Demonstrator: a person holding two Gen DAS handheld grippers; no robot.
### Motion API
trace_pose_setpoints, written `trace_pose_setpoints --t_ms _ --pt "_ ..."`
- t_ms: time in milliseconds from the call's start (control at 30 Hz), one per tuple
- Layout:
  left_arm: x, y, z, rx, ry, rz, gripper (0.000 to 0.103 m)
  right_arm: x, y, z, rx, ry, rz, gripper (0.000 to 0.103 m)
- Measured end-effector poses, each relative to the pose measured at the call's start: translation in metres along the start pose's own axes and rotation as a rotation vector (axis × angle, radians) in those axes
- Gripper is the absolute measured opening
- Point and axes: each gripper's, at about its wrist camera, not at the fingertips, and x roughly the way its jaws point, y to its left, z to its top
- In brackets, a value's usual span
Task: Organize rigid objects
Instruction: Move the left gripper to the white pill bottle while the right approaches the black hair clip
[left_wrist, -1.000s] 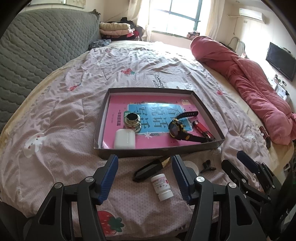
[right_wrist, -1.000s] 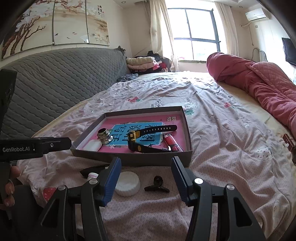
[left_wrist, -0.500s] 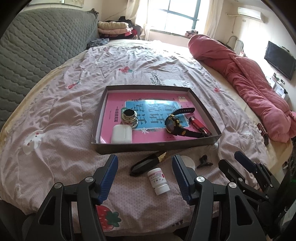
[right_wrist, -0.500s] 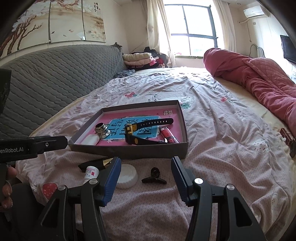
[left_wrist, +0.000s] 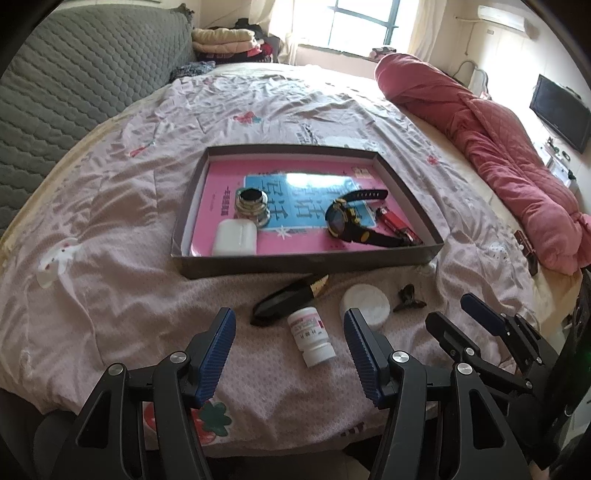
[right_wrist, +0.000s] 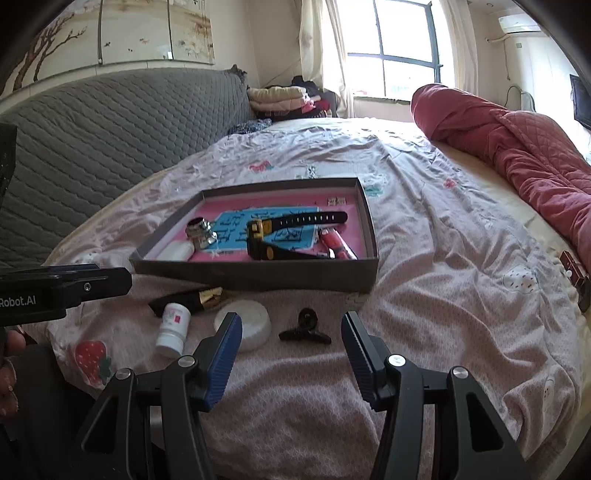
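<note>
Four small things are not yet in the box (left_wrist: 295, 259): a white pill bottle (left_wrist: 312, 338), a black case (left_wrist: 286, 301), a round white lid (left_wrist: 365, 303) and a black hair clip (right_wrist: 306, 326). They lie on the blanket just in front of the box. A watch (left_wrist: 347, 223), a red lighter (left_wrist: 393, 221), a little jar (left_wrist: 251, 201) and a white case (left_wrist: 236, 236) are already inside.

The left gripper (left_wrist: 290, 356) hangs over the pill bottle with its jaws wide and holds nothing. The right gripper (right_wrist: 291, 352) is wide and empty too, over the hair clip.

I think picking up comes next. Each gripper must go down, close on its thing and lift it over the box wall.

This is a bedroom. The bed (right_wrist: 461, 295) is soft and wrinkly, so things may tip. A red quilt (right_wrist: 517, 147) lies near a bright window (right_wrist: 391, 48).
</note>
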Motion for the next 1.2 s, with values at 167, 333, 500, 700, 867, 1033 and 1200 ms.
trace_pose_setpoints --t_ms 167,333,500,700,867,1033,1200 --pt "0.010 -0.001 -0.006 -0.009 0.036 -0.001 0.063 0.007 -0.001 -0.004 -0.009 0.040 -0.013 0.056" --pt "0.026 -0.004 -0.012 -0.020 0.083 0.000 0.063 0.018 -0.002 -0.009 -0.014 0.088 -0.023 0.056" --pt "0.043 -0.006 -0.017 -0.026 0.122 0.013 0.063 0.024 -0.004 -0.012 -0.016 0.114 -0.018 0.056" --pt "0.061 -0.011 -0.015 -0.037 0.150 0.045 0.063 0.034 -0.005 -0.012 -0.017 0.131 -0.012 0.056" --pt "0.075 -0.014 -0.011 -0.045 0.168 0.062 0.063 0.045 -0.004 -0.013 -0.033 0.149 -0.007 0.056" --pt "0.087 -0.011 -0.007 -0.062 0.181 0.095 0.063 0.054 -0.003 -0.012 -0.052 0.153 -0.022 0.056" --pt "0.092 -0.008 -0.005 -0.067 0.179 0.100 0.063 0.063 -0.004 -0.009 -0.079 0.148 -0.047 0.056"
